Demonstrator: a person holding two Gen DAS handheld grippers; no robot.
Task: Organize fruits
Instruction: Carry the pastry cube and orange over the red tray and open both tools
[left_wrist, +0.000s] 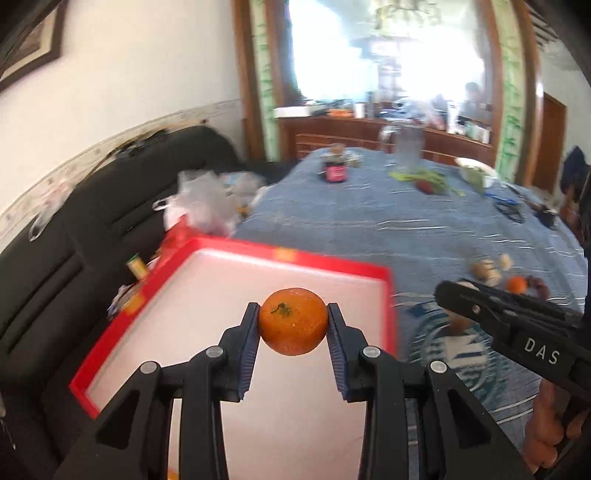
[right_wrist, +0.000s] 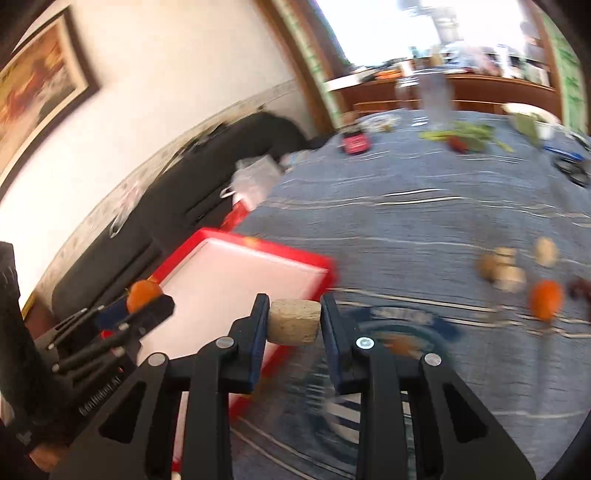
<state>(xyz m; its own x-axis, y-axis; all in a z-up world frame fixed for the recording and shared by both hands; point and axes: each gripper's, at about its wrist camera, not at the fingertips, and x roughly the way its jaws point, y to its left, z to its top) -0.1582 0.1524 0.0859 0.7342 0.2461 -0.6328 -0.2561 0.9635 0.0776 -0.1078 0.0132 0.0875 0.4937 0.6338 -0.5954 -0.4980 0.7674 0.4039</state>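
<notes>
Tray (left_wrist: 325, 263), red-rimmed with a pale floor, sits at the left edge of the blue-clothed table (left_wrist: 369, 221), and it lies directly beneath and ahead of the left gripper (left_wrist: 292, 321); that is the relation the coming move turns on, since a release from here looks likely to drop the fruit inside the rim. The left gripper's jaws are closed about halfway, pinching a mandarin (left_wrist: 292, 320) by its sides with the stem facing the camera, held above the tray floor and clear of it. Further right, the right gripper (right_wrist: 293, 321) is over the tray's near right rim, at the boundary between tray and cloth, so it seems to need a short move leftward before letting go. Its jaws are clamped on a pale, stubby, cork-coloured piece (right_wrist: 294, 322) whose long axis runs across between the fingers; blur keeps me from saying what fruit it is. At the far right, a second orange fruit (right_wrist: 546, 298) and several pale pieces (right_wrist: 511, 275) lie on the cloth, well apart from both grippers.
</notes>
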